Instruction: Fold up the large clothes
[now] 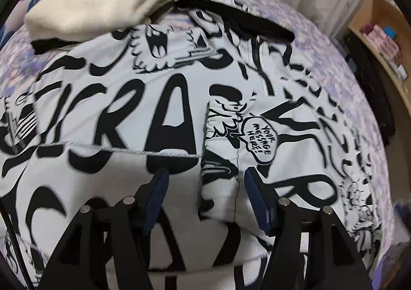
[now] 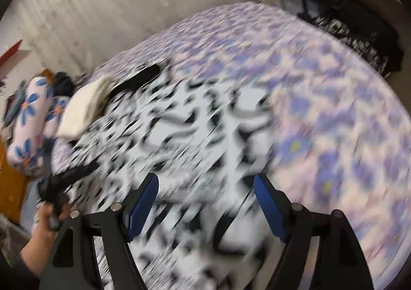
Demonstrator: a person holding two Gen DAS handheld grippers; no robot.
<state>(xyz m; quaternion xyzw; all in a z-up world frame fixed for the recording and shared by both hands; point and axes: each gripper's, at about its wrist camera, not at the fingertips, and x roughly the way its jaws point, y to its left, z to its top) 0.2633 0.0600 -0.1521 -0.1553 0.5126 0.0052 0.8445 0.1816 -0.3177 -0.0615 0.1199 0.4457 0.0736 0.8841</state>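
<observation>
A large white garment with bold black graffiti print [image 1: 115, 115] lies spread on the bed, and it is blurred in the right wrist view [image 2: 192, 123]. My left gripper [image 1: 205, 182] is open just above it. A narrow folded strip of the garment [image 1: 221, 161] lies between its blue pads [image 1: 158, 192], which do not press on it. My right gripper [image 2: 205, 187] is also open and hovers over the garment's right part with nothing gripped. A black band [image 1: 231, 15] shows at the garment's far edge.
The bed has a purple floral sheet [image 2: 321, 97]. A folded cream cloth [image 1: 102, 2] rests at the garment's far left corner. Flower-print pillows [image 2: 28, 125] lie further left. A wooden shelf [image 1: 380, 33] and dark clothes [image 2: 359, 40] stand to the right. A person's hand [image 2: 43, 225] is at lower left.
</observation>
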